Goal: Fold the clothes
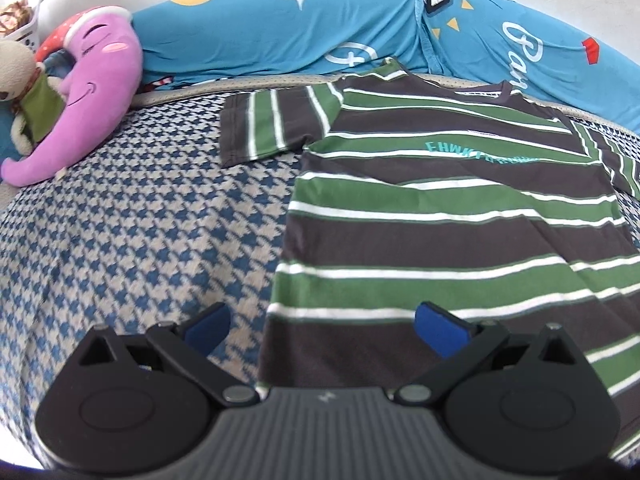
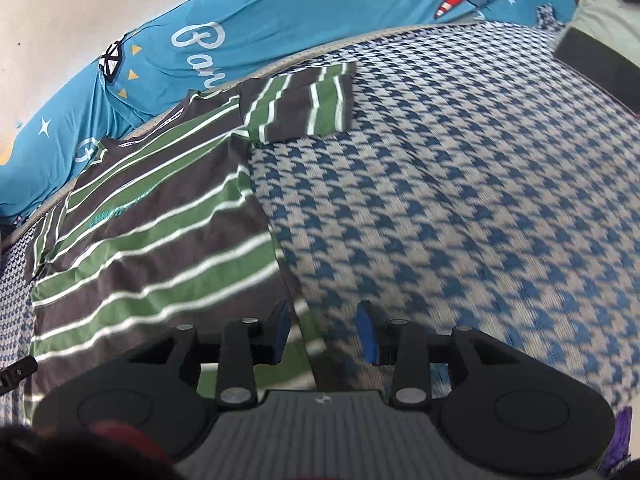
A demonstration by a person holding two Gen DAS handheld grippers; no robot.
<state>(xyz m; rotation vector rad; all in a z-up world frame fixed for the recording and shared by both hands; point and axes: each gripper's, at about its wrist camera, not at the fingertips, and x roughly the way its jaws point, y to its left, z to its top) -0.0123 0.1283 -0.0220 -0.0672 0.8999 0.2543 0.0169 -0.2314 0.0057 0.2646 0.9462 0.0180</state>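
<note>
A T-shirt striped in green, dark grey and white (image 1: 460, 208) lies flat, front up, on the houndstooth bed cover, both short sleeves spread out. My left gripper (image 1: 324, 330) is open wide over the shirt's lower left edge, one blue pad (image 1: 208, 326) above the cover and the other over the fabric. In the right wrist view the same T-shirt (image 2: 152, 232) fills the left side. My right gripper (image 2: 325, 334) stands partly open over the shirt's lower right edge, which runs between its pads without being pinched.
A blue printed bolster (image 1: 280, 36) lies along the wall behind the shirt. A purple plush toy (image 1: 88, 92) and a beige one (image 1: 16, 72) sit at the far left. The blue-and-beige houndstooth cover (image 2: 480, 200) stretches right toward a pale pillow (image 2: 604, 20).
</note>
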